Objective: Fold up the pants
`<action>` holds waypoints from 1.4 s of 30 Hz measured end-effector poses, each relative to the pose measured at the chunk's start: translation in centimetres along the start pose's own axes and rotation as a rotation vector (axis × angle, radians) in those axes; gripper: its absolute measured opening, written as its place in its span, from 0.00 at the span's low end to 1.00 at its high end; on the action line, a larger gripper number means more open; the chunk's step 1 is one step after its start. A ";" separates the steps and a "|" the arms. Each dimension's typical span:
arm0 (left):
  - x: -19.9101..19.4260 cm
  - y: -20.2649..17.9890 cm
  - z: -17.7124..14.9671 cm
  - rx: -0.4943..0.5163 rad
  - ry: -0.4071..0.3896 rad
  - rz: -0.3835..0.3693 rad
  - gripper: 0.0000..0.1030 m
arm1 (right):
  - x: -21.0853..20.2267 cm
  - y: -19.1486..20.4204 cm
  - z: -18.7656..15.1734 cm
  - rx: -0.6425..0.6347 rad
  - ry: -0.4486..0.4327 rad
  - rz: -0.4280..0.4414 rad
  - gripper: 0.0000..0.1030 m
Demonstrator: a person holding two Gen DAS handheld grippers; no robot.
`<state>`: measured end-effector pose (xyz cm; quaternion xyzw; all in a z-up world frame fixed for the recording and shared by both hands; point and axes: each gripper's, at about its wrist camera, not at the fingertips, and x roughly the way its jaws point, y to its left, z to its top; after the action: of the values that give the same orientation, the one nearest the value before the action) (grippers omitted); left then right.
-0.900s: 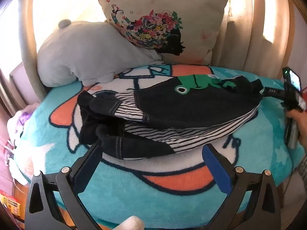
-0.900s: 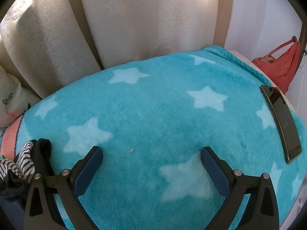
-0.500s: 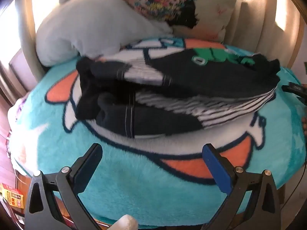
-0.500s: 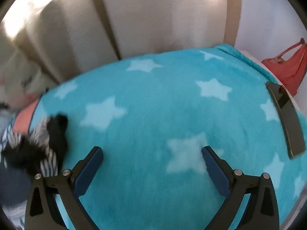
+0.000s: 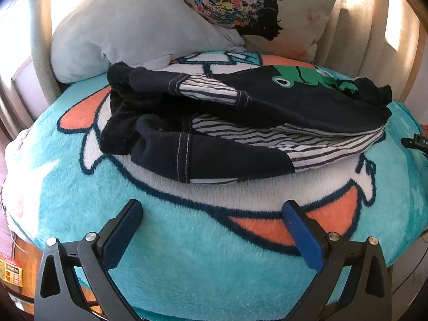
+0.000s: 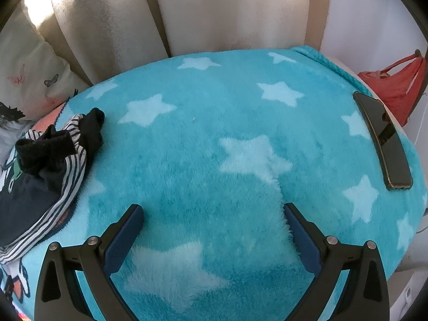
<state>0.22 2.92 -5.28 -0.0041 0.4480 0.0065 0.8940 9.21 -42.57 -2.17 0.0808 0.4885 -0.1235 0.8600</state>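
Dark navy pants [image 5: 267,112] with striped white panels and a green frog patch lie folded lengthwise on a turquoise fleece blanket [image 5: 174,240], cuffs at the left, waist at the right. My left gripper [image 5: 212,208] hangs open over the blanket just in front of the pants, nothing between its blue pads. In the right wrist view the waist end of the pants [image 6: 50,165] lies at the left edge. My right gripper [image 6: 214,211] stands open over the bare starred blanket [image 6: 240,123], well right of the pants.
A grey plush pillow [image 5: 128,32] and a floral cushion [image 5: 254,8] lean behind the pants. A black phone [image 6: 382,139] lies on the blanket's right side, with a red bag [image 6: 398,85] beyond it. Cream curtains [image 6: 214,10] back the bed.
The left gripper has drawn back from the pants' near edge and tipped lower, so more blanket shows before it. The right gripper swung, bringing more of the waist end into view.
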 end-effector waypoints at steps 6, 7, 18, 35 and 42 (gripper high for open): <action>-0.7 -0.1 -0.4 -0.014 0.015 -0.057 1.00 | -0.5 -0.1 -0.7 -0.028 -0.071 0.008 1.00; -1.3 0.0 -0.3 -0.017 0.009 -0.081 1.00 | -0.8 -0.1 -1.0 -0.035 -0.088 0.005 0.99; -3.4 4.5 4.5 -0.085 -0.045 -0.080 1.00 | -9.0 0.2 -1.8 -0.080 -0.296 0.200 0.91; 5.0 10.0 9.9 -0.273 0.085 -0.152 1.00 | -2.1 6.7 1.7 0.022 -0.042 0.500 0.88; 7.0 8.6 10.9 -0.251 0.149 -0.244 0.25 | 1.6 10.0 3.6 0.058 0.022 0.513 0.46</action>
<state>13.05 11.69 -4.39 -0.1702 0.5050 -0.0465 0.8449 15.91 -34.13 -1.56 0.2283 0.4576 0.0858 0.8550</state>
